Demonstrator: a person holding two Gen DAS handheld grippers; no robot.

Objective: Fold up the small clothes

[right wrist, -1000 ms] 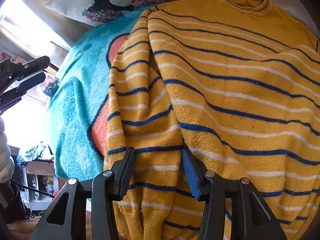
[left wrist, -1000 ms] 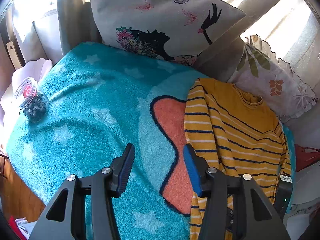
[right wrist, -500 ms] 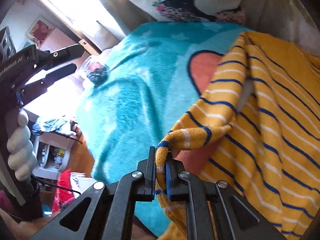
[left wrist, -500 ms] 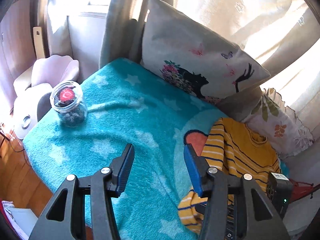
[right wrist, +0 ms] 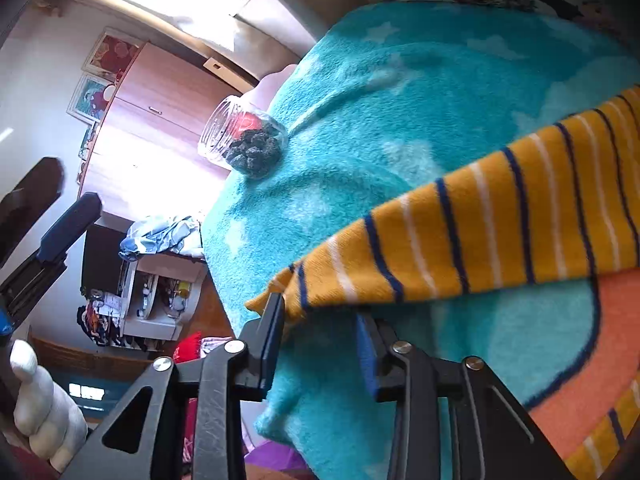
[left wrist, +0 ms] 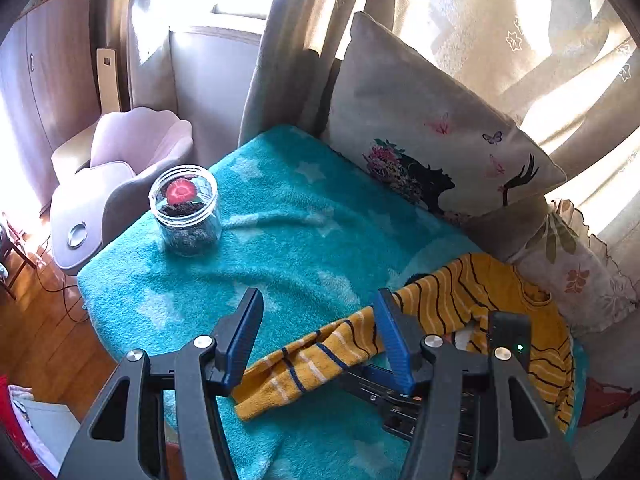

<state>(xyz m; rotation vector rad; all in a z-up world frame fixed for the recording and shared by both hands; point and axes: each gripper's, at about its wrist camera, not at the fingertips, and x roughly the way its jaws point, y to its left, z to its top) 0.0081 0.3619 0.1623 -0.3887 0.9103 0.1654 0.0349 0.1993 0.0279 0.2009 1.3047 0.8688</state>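
— What are the claws doing?

— The right gripper [right wrist: 320, 316] is spread apart; the sleeve [right wrist: 460, 240] of the yellow striped sweater [left wrist: 500, 320] drapes across its finger tips, touching the left pad. Half a second ago it was clenched on that sleeve. The left gripper [left wrist: 320, 320] hangs released, gripping nothing.

— And the sweater?

— At the right edge of the teal star blanket [left wrist: 300, 240], its sleeve now stretched out toward the front edge. A glass jar [left wrist: 186, 210] stands near the left edge.
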